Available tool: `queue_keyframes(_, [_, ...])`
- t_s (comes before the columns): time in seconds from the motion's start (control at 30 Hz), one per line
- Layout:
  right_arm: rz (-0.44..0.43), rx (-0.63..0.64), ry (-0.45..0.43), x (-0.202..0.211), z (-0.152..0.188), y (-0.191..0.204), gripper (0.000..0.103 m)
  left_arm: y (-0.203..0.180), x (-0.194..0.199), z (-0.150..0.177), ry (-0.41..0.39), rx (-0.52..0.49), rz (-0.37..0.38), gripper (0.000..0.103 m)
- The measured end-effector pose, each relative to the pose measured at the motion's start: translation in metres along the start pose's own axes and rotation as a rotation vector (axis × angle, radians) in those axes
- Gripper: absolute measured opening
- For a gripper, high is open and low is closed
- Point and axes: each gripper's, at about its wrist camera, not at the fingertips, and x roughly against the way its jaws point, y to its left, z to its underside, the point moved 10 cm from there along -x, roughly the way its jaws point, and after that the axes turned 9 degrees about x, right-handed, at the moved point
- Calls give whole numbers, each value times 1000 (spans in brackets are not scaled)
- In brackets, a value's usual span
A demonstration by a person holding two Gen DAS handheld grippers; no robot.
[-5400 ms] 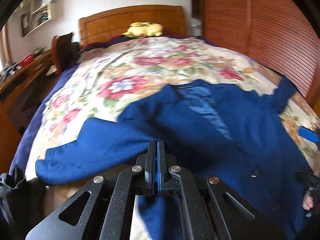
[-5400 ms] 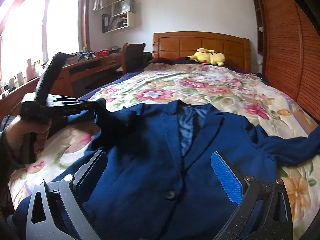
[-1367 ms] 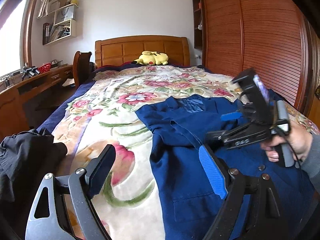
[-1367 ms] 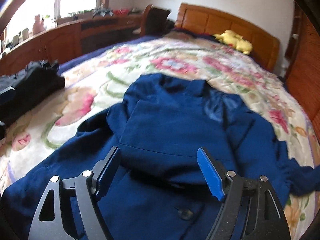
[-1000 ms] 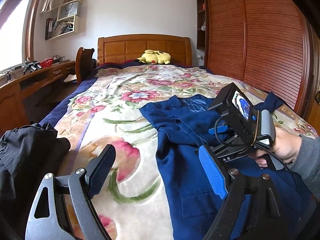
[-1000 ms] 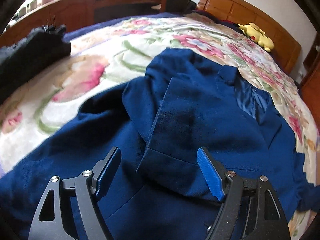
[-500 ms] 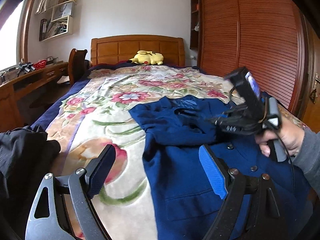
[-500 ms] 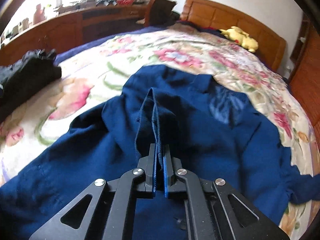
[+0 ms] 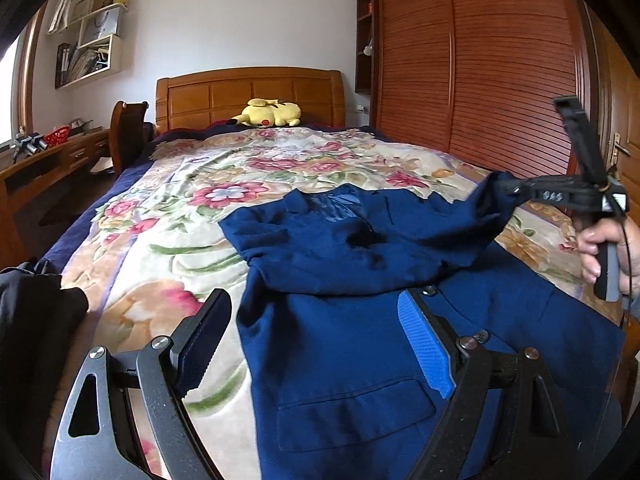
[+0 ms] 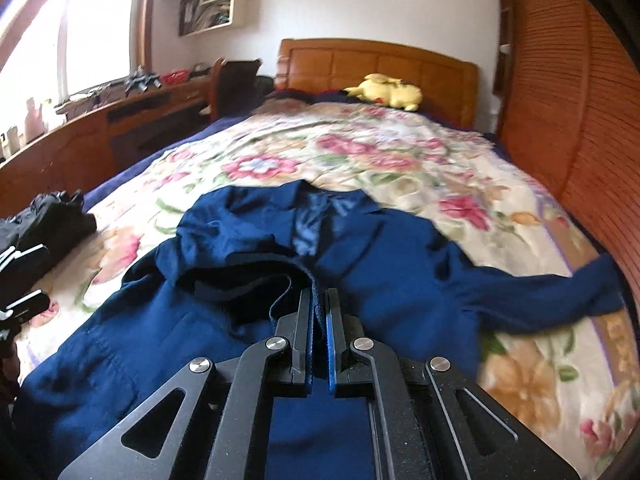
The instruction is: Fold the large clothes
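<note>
A dark blue jacket (image 9: 520, 320) lies face up on the flowered bed cover (image 9: 172, 240), collar toward the headboard. My right gripper (image 10: 318, 308) is shut on the cuff of one sleeve (image 9: 440, 236), which it holds lifted across the chest toward the right side. In the left wrist view that right gripper (image 9: 502, 190) hangs at the right, with a hand (image 9: 600, 248) on its handle. The other sleeve (image 10: 552, 296) trails out to the right on the cover. My left gripper (image 9: 316, 340) stands open above the jacket's lower front with nothing between its fingers.
A black garment (image 10: 44, 232) lies heaped at the bed's near left edge. A yellow plush toy (image 9: 268, 114) rests by the wooden headboard (image 9: 248, 92). A slatted wooden wardrobe (image 9: 480, 80) lines the right side, and a desk (image 10: 100, 132) with a chair the left.
My right gripper closed on the folded-over sleeve's cuff and carried it up and to the right, stretching the sleeve across the jacket. My left gripper drifted slightly and stayed open.
</note>
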Motion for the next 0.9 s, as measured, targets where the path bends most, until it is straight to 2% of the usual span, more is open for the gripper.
queue_keyframes(0.2, [28,-102,-20,40,16,-12,5,-3,0,2,6,1,10,86])
queue_keyframes(0.5, [47,-139,160,24,97,-9,5,2,4,1,4,24,25,86])
queue_keyframes(0.6, [44,-150,192,16,110,-8,5,3,4,2,6,32,33,86])
queue_keyframes(0.73, [59,-122,214,16,113,-11,5,6,1,4,17,41,29,86])
queue_keyframes(0.9, [77,-34,176,21,103,2,5,6,0,4,16,35,29,86])
